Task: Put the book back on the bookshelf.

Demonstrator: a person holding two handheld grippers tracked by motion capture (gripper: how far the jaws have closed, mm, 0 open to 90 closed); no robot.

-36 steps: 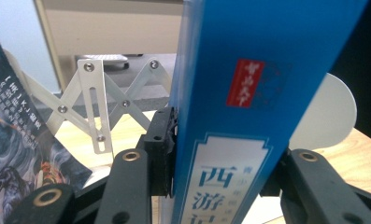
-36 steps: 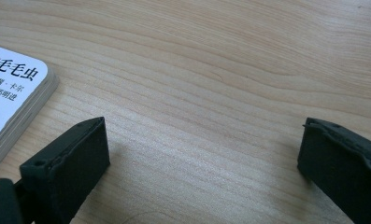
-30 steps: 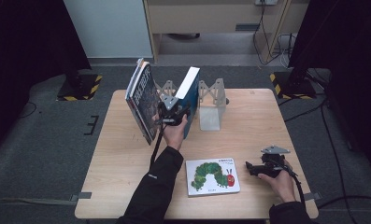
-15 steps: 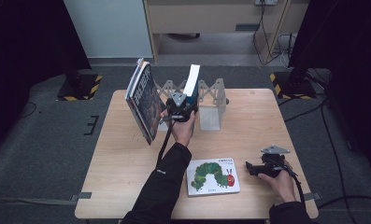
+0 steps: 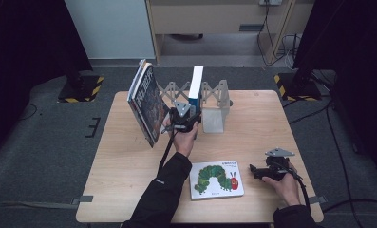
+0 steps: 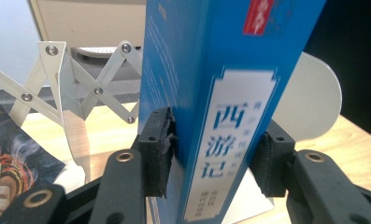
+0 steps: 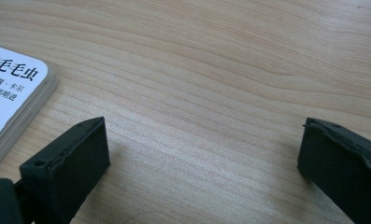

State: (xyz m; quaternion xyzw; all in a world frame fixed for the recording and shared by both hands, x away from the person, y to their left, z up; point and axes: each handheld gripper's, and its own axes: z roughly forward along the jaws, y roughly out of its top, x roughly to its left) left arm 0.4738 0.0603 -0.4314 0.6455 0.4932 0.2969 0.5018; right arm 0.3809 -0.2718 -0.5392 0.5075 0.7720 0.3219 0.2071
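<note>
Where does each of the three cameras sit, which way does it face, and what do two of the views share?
High view: fixed above the table, looking forward and down; both forearms show, the left gripper at the blue book and the right gripper low on the table.
Left gripper view: on that gripper, facing the blue book's spine between its black fingers.
Right gripper view: on that gripper, facing bare table between wide-apart fingers.
Shared: the caterpillar book lies in the high view, its corner in the right gripper view.

Three books (image 5: pixel 194 88), two grippers (image 5: pixel 185 124)
</note>
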